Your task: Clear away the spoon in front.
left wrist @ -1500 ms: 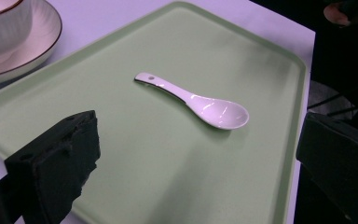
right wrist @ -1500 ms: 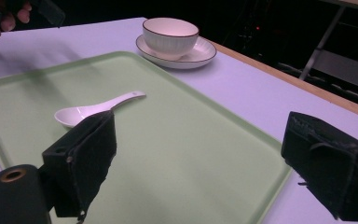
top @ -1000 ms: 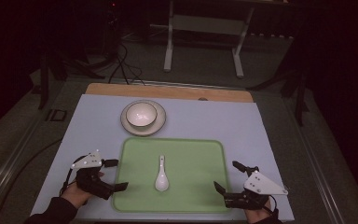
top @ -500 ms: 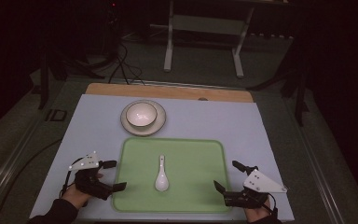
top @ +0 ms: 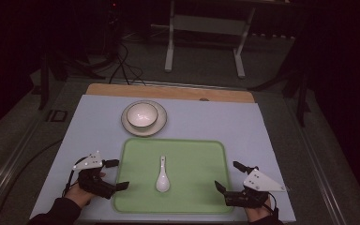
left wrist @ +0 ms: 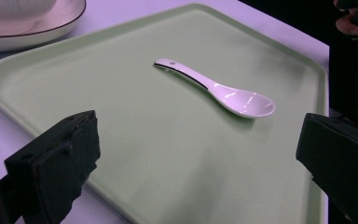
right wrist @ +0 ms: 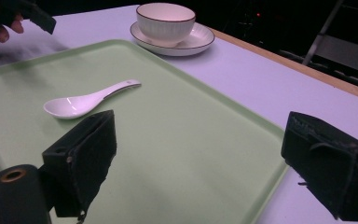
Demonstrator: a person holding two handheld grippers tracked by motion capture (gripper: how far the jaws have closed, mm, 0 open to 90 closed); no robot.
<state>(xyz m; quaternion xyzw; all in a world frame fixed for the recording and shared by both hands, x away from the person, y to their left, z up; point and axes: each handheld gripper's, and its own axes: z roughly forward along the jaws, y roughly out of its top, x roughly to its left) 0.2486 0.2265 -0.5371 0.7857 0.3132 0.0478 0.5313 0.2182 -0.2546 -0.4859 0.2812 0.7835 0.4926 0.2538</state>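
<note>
A white spoon [top: 162, 174] lies flat in the middle of a green tray [top: 201, 154]. Its scoop points to the near edge of the table [top: 215, 117] and its handle points to the far edge. Past the far edge of the tray, a bowl [top: 142, 115] sits on a small plate [top: 161, 125].

The left gripper [top: 116, 174] sits at the left edge of the tray, near the near-left corner. Its jaws are wide apart and hold nothing. The right gripper [top: 228, 176] sits at the right edge of the tray, near the near-right corner. Its jaws are wide apart too, with nothing in them. Both are apart from the spoon, and both point in at it.

The spoon looks smooth and shiny, so it may be slippery. If the jaws close on the round scoop, the spoon could pop out and slide over the tray. The thin handle looks like a better place to pinch. The spoon also lies very low, so a jaw that comes down too hard could bump the tray and push it toward the plate. If both grippers go in at once, they could knock each other. And a spoon held crooked could tip and drop on the way to the bowl.
</note>
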